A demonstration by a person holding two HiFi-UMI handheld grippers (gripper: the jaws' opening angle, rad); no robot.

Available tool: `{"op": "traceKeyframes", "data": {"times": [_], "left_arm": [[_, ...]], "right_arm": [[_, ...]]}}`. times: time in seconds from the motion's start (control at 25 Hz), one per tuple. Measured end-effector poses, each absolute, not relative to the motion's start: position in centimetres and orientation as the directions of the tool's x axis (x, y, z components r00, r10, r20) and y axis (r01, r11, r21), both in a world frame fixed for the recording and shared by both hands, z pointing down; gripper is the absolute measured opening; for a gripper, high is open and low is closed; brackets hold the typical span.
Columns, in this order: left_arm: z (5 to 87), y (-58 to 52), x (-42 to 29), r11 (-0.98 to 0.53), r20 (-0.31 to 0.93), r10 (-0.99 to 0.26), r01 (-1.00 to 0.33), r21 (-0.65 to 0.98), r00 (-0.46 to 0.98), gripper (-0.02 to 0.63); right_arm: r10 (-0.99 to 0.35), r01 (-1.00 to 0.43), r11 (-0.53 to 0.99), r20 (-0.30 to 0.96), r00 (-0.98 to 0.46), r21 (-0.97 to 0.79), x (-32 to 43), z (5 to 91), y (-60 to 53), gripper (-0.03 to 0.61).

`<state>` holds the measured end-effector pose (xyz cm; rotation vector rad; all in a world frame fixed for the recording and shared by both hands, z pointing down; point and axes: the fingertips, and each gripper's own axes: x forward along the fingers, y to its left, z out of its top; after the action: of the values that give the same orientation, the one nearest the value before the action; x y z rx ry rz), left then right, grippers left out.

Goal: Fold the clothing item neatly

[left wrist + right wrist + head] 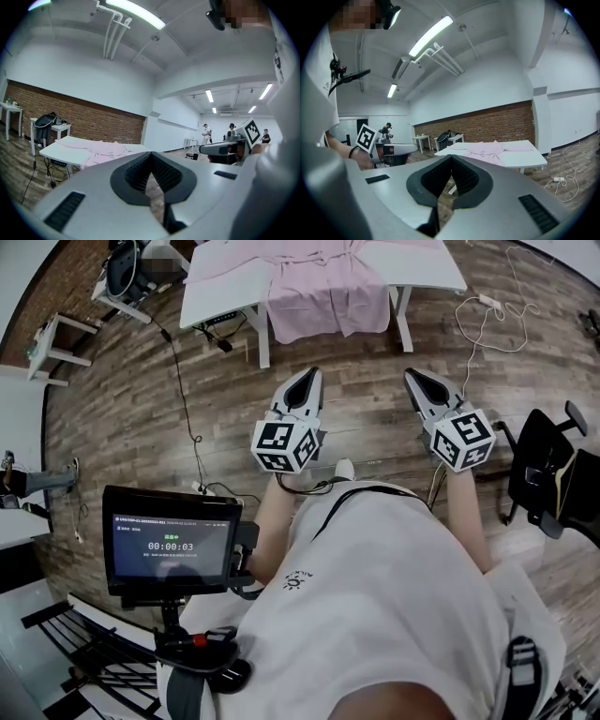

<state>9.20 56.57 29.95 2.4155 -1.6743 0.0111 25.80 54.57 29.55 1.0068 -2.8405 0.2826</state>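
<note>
Ahead across the floor (141, 409), robe (328, 292) is draping off table (427, 273), lying nearer left gripper (303, 382) than right gripper (427, 382); both are clenching empty.

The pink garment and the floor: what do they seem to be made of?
Pink garment: soft matte cloth, perhaps cotton; it drapes in folds over the table edge. Floor: wood-grain planks with slight sheen, real wood or laminate, unclear.

Pink garment (328, 296) cut off at top edge
</note>
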Motion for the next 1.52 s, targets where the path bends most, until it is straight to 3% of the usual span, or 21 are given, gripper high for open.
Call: {"op": "traceKeyframes", "data": {"times": [0.56,1.12,1.52], "left_arm": [[32.2,47.7,2.2,-0.383,0.145,-0.898,-0.900,0.207,0.416,0.002],[32.0,46.1,1.0,-0.363,0.144,-0.908,-0.911,0.196,0.393,0.002],[32.2,36.1,0.5,-0.296,0.166,-0.929,-0.934,0.200,0.330,0.002]], "right_arm": [[-0.632,-0.661,0.731,0.201,-0.749,-0.166,18.6,30.9,46.5,0.003],[-0.611,-0.637,0.751,0.183,-0.770,-0.173,17.4,30.7,44.1,0.003],[-0.561,-0.588,0.790,0.180,-0.808,-0.176,16.7,30.6,32.7,0.003]]}}
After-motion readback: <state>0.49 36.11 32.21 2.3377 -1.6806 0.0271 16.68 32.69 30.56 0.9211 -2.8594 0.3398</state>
